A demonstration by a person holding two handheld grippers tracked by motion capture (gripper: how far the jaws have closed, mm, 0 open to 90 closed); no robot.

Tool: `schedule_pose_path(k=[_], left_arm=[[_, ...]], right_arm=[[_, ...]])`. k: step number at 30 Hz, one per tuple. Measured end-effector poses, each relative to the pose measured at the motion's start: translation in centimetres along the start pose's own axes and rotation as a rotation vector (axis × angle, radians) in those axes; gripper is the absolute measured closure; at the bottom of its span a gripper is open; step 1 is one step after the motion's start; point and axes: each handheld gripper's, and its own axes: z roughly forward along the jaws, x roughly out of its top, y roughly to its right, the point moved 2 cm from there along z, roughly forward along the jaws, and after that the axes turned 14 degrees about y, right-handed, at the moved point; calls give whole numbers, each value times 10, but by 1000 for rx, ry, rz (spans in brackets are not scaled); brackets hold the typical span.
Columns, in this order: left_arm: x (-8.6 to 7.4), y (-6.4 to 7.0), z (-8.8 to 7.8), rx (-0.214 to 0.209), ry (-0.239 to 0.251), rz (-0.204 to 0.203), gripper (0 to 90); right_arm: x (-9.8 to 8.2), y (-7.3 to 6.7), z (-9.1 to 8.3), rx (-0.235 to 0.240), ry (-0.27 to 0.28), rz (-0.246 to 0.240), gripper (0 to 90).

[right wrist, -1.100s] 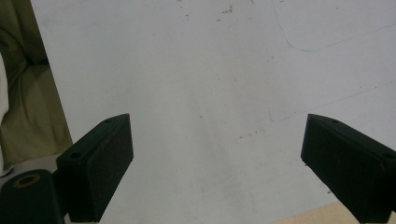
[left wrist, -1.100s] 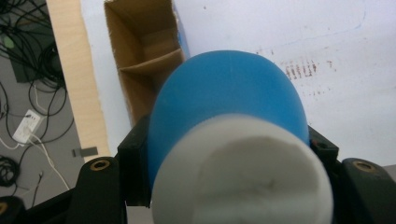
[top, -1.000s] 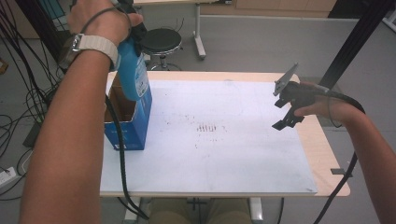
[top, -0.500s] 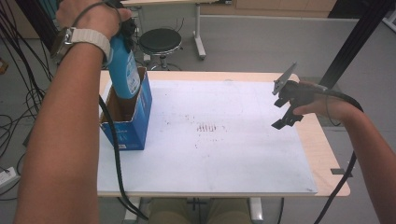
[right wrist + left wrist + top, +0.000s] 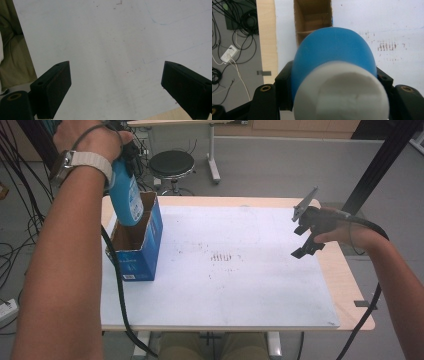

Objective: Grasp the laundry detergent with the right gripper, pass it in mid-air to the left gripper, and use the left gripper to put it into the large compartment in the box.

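Above the open blue box [image 5: 135, 245] at the table's [image 5: 250, 310] left edge, my left tool [image 5: 334, 82] pinches a blue bottle [image 5: 125, 195] just below its white cap [image 5: 342, 92], with the bottle's base hanging over the brown cardboard interior. From the left gripper view I look down past the cap into the box. Over the right side of the white table sheet, well apart from the box, my right tool [image 5: 305, 232] hovers with its jaws spread wide and nothing between them.
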Motion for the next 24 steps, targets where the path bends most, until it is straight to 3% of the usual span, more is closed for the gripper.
schedule_pose_path(k=[10,24], left_arm=[[0,-10,17,-2,-16,-4,372],[-3,-13,38,-4,-11,-11,372]], right_arm=[[-3,2,3,-1,-4,11,91],[-5,4,7,-2,-5,28,91]])
